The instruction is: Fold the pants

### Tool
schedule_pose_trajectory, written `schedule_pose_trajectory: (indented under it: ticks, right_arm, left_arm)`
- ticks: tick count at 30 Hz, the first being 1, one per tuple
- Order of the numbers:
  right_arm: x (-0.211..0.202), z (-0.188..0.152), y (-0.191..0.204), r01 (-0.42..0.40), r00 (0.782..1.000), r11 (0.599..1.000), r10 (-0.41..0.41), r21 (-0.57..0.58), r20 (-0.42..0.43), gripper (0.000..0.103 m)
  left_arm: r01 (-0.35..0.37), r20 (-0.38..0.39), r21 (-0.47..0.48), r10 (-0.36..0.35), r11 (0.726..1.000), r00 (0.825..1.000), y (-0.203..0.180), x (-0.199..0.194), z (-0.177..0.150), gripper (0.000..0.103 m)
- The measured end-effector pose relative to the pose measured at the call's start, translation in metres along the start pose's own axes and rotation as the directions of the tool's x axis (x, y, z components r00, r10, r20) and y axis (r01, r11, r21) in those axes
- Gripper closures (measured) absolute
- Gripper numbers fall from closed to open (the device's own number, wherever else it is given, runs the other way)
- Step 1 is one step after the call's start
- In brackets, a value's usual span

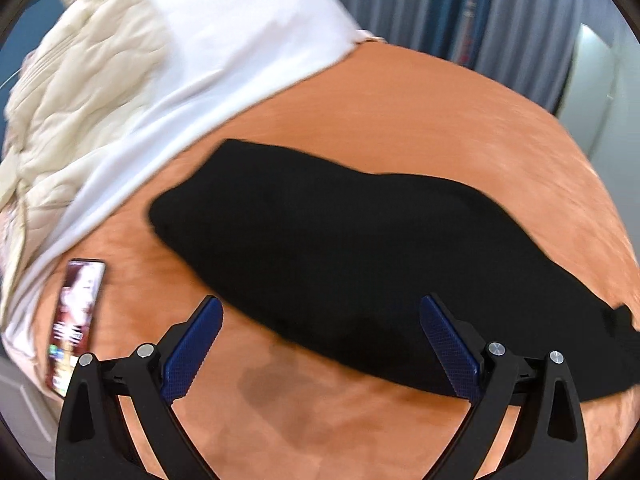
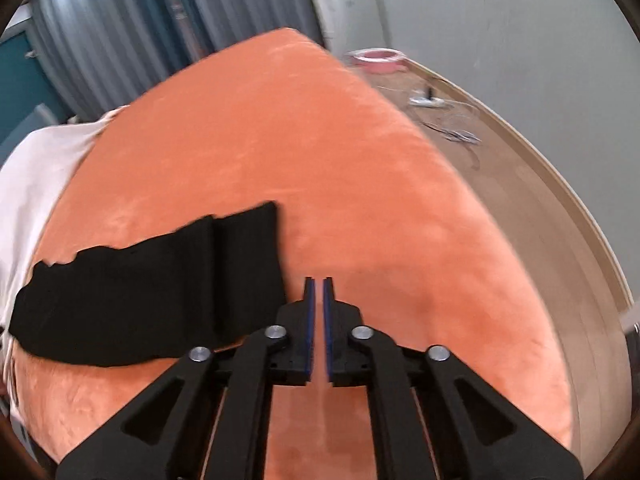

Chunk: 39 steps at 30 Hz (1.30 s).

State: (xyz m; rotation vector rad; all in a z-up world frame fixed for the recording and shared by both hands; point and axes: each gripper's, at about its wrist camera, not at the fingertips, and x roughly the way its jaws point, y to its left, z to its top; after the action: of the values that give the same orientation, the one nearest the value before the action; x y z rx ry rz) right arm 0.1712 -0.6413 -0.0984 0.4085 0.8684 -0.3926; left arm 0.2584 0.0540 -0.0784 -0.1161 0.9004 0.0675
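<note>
Black pants point(image 1: 360, 248) lie flat on an orange blanket point(image 1: 440, 112), legs together as one long strip. My left gripper point(image 1: 320, 308) is open and empty, hovering above the near edge of the pants. In the right wrist view the pants point(image 2: 152, 284) lie to the left, with a fold line across them. My right gripper point(image 2: 319, 284) is shut with only a thin slit between the blue pads. It holds nothing and hovers over bare blanket point(image 2: 320, 140) just right of the pants' end.
A phone point(image 1: 76, 320) with a lit screen lies on the blanket at the left. A white sheet point(image 1: 224, 60) and a cream quilted jacket point(image 1: 72, 92) lie beyond it. Right of the bed is wooden floor point(image 2: 520, 184) with cables and a pink round object point(image 2: 378, 58). Grey curtains point(image 2: 120, 28) hang behind.
</note>
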Motion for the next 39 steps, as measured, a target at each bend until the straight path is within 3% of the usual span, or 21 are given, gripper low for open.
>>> schedule_pose_trajectory:
  ticks: [2,3,4,6,7,8,9,13,15,16,17,18,21,22,24,28,30,32,36,38,39]
  right_arm:
    - [0.01,0.005,0.015,-0.038,0.999,0.999,0.038,-0.036,-0.002,0.058]
    - [0.021,0.012,0.024,-0.033,0.999,0.998,0.033,-0.055,-0.004,0.051]
    - [0.027,0.015,0.029,-0.02,1.0,0.997,0.02,-0.068,-0.001,0.051]
    - [0.045,0.017,0.043,-0.009,0.999,0.997,0.006,-0.083,-0.034,0.056]
    - [0.059,0.018,0.046,-0.005,0.997,0.997,0.0,-0.079,-0.073,0.068]
    - [0.065,0.014,0.047,-0.016,0.995,0.997,0.008,-0.082,-0.099,0.088]
    - [0.064,0.01,0.048,-0.035,0.995,0.995,0.027,-0.088,-0.1,0.097]
    - [-0.009,0.0,0.046,-0.04,0.995,0.991,0.051,-0.125,0.081,0.096]
    - [0.002,-0.006,0.034,0.015,0.999,0.989,-0.009,-0.15,0.042,0.077]
    - [0.03,-0.016,0.023,0.134,0.987,0.974,-0.147,-0.185,-0.057,0.075]
    - [0.033,-0.022,0.016,0.158,0.983,0.968,-0.173,-0.195,-0.064,0.071]
    - [0.023,-0.024,0.011,0.133,0.99,0.977,-0.137,-0.168,-0.016,0.065]
    - [-0.016,-0.021,0.006,0.052,0.996,0.997,-0.047,-0.056,0.08,0.061]
    - [-0.027,-0.019,0.014,-0.02,0.995,0.997,0.027,-0.07,0.093,0.058]
    - [-0.025,-0.015,0.032,-0.071,0.995,0.992,0.078,-0.107,0.065,0.05]
    - [0.017,-0.016,0.059,-0.009,0.999,0.979,0.001,-0.206,-0.039,0.051]
    - [0.044,-0.022,0.067,-0.002,0.996,0.975,-0.019,-0.224,-0.09,0.083]
    - [0.034,-0.02,0.081,0.03,0.998,0.96,-0.043,-0.278,-0.042,0.096]
    - [-0.026,0.0,0.062,0.031,0.992,0.974,-0.002,-0.224,0.129,0.094]
    - [0.004,0.001,0.033,0.085,0.996,0.978,-0.078,-0.191,0.044,0.094]
    - [0.025,-0.005,0.023,0.11,0.993,0.976,-0.117,-0.186,-0.025,0.087]
  left_arm:
    - [0.046,0.006,0.036,-0.047,0.998,0.999,-0.031,-0.01,-0.008,0.006]
    - [0.072,0.008,0.064,-0.072,0.995,0.997,-0.049,-0.015,-0.014,0.006]
    - [0.09,0.008,0.083,-0.091,0.992,0.996,-0.06,-0.018,-0.017,0.006]
    - [0.116,0.022,0.125,-0.12,0.985,0.993,-0.086,-0.028,-0.027,0.006]
    - [0.125,0.025,0.141,-0.129,0.982,0.991,-0.097,-0.024,-0.029,0.006]
    - [0.132,0.027,0.16,-0.138,0.978,0.99,-0.109,-0.029,-0.034,0.006]
    - [0.135,0.027,0.17,-0.142,0.976,0.99,-0.109,-0.026,-0.036,0.006]
    - [0.139,0.054,0.251,-0.157,0.958,0.986,-0.121,-0.042,-0.053,0.006]
    - [0.146,0.062,0.28,-0.169,0.949,0.984,-0.128,-0.043,-0.06,0.006]
    - [0.151,0.06,0.289,-0.175,0.945,0.983,-0.131,-0.04,-0.06,0.006]
    - [0.157,0.059,0.299,-0.182,0.941,0.981,-0.135,-0.041,-0.063,0.006]
    - [0.156,0.06,0.31,-0.183,0.938,0.981,-0.141,-0.043,-0.068,0.006]
    - [0.172,0.053,0.323,-0.2,0.931,0.978,-0.145,-0.049,-0.077,0.006]
    - [0.182,0.048,0.323,-0.208,0.929,0.977,-0.146,-0.049,-0.079,0.006]
    - [0.2,0.035,0.323,-0.223,0.925,0.974,-0.146,-0.05,-0.083,0.006]
    - [0.219,0.031,0.291,-0.238,0.931,0.971,-0.148,-0.054,-0.087,0.006]
    - [0.216,0.034,0.276,-0.234,0.937,0.972,-0.144,-0.056,-0.088,0.006]
    - [0.187,0.047,0.272,-0.208,0.944,0.977,-0.137,-0.058,-0.087,0.006]
    - [0.132,0.083,0.237,-0.155,0.963,0.984,-0.111,-0.056,-0.077,0.006]
    - [0.109,0.082,0.215,-0.129,0.971,0.988,-0.102,-0.048,-0.075,0.006]
    - [0.101,0.082,0.208,-0.12,0.973,0.989,-0.098,-0.043,-0.074,0.006]
